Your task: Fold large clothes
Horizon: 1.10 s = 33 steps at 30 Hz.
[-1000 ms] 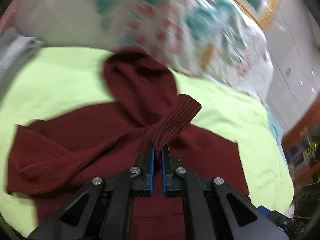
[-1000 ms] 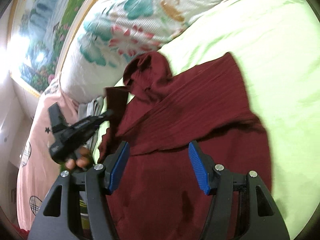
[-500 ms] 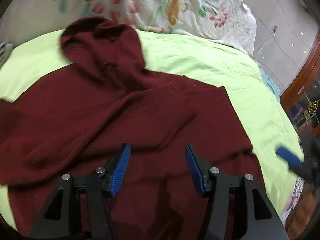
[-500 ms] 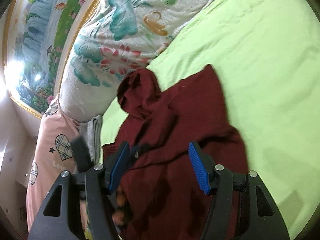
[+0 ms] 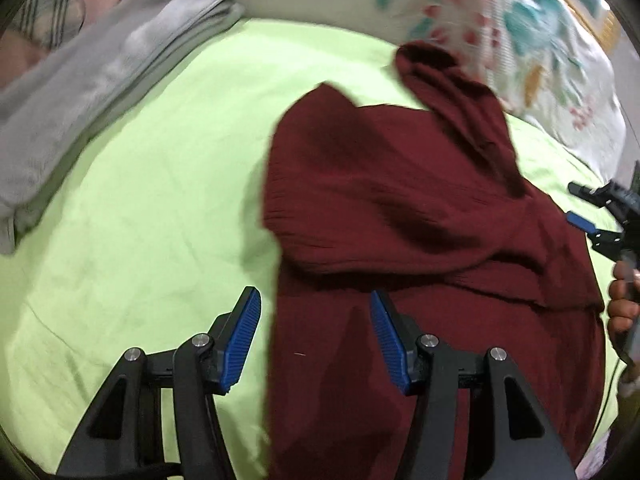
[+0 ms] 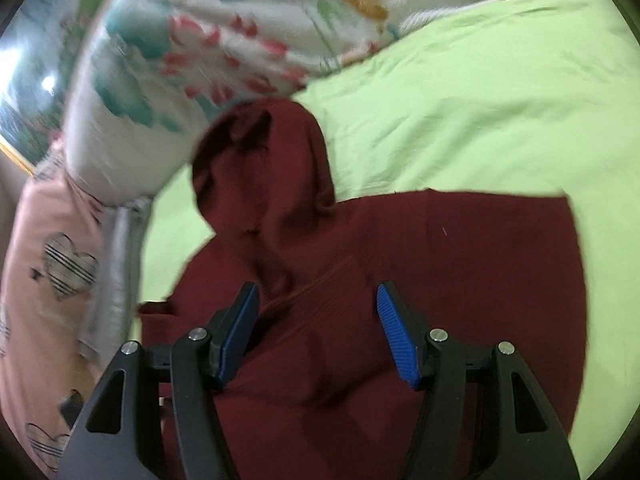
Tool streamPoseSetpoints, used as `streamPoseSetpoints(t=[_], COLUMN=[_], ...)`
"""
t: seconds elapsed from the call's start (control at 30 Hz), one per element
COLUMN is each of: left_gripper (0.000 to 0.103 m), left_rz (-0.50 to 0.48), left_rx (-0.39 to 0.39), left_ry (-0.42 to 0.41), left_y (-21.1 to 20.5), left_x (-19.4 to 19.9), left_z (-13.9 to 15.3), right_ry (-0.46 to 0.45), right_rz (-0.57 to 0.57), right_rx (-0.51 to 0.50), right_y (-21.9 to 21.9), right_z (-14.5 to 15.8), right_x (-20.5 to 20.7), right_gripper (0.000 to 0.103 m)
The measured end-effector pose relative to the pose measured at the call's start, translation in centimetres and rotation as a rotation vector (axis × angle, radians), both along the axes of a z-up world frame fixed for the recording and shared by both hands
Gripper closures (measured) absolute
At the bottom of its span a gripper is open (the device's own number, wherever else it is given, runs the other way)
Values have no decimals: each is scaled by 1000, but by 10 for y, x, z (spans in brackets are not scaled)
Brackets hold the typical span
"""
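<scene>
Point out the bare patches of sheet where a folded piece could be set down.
In the left wrist view, bare green sheet lies between the grey folded cloth and the maroon hoodie. In the right wrist view, more lies between hoodie and floral quilt. Crowded: the strip where the hood meets the quilt.

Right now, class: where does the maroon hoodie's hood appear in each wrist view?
Left wrist: the hood lies upper right, below the floral quilt.
Right wrist: the hood lies centre-left, above the open jaws.
Shared landmark: the floral quilt bordering the hood.
</scene>
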State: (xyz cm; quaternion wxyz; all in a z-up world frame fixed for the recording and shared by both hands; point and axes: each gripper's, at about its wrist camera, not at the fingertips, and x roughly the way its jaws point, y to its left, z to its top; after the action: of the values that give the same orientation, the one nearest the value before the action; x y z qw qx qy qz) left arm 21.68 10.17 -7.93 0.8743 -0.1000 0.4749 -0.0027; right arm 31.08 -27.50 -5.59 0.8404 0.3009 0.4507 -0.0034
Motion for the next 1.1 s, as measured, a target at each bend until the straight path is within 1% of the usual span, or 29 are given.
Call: streamPoseSetpoints(t=[0.1, 0.13, 0.17, 0.2, 0.23, 0.27, 0.3, 0.37, 0.43, 0.47, 0.5, 0.57, 0.6, 0.7, 0.73, 0.8, 0.87, 0.9, 0.93, 1.0, 1.03, 1.1], left_gripper=[46, 46, 46, 46, 46, 46, 46, 46, 46, 46, 46, 46, 46, 46, 46, 46, 44, 44, 44, 44, 44, 44], left_rz=[14, 11, 11, 8, 4, 1, 1, 6, 13, 18, 24, 35, 39, 56, 62, 84, 101, 110, 119, 131, 134, 143], left_rx=[-26, -30, -29, -28, -25, -21, -18, -21, -17, -13, -10, -13, -14, -26, -28, -27, -36, -45, -57, -73, -65, -47], left_ry=[13, 19, 21, 21, 23, 28, 31, 36, 44, 49, 53, 61, 63, 68, 66, 69, 67, 64, 64, 56, 54, 46], left_y=[8, 9, 9, 9, 8, 7, 7, 6, 3, 2, 3, 4, 4, 8, 10, 17, 27, 33, 38, 43, 42, 40], left_x=[7, 10, 12, 14, 16, 18, 21, 26, 31, 34, 36, 40, 41, 46, 46, 47, 47, 44, 43, 40, 39, 37], left_z=[-7, -9, -9, -9, -10, -10, -11, -10, -13, -14, -15, -17, -18, -17, -16, -16, -16, -16, -16, -16, -16, -13], right_ry=[96, 106, 101, 98, 80, 37, -28, -209, -392, -451, -463, -450, -426, -317, -264, -170, -95, -69, -63, -85, -116, -171], right_rz=[46, 77, 103, 127, 139, 142, 143, 138, 145, 176, 216, 280, 320, 424, 445, 469, 437, 388, 336, 230, 189, 123], right_rx=[-87, -99, -101, -103, -115, -124, -126, -87, -76, -82, -100, -150, -182, -246, -286, -335, -312, -284, -261, -176, -122, -93], right_y=[2, 4, 6, 8, 9, 9, 8, 0, -11, -15, -17, -20, -20, -20, -19, -21, -30, -39, -46, -60, -65, -66], right_z=[-23, -28, -30, -30, -25, -15, -2, 31, 63, 73, 78, 78, 73, 51, 41, 22, 9, 6, 6, 12, 17, 28], right_x=[29, 34, 37, 38, 36, 31, 24, 4, -25, -39, -50, -64, -72, -99, -111, -126, -138, -143, -147, -155, -157, -159], right_gripper=[42, 47, 76, 99, 98, 98, 98, 98, 98, 98, 98, 98, 98, 98, 98, 98, 97, 97, 97, 95, 95, 94])
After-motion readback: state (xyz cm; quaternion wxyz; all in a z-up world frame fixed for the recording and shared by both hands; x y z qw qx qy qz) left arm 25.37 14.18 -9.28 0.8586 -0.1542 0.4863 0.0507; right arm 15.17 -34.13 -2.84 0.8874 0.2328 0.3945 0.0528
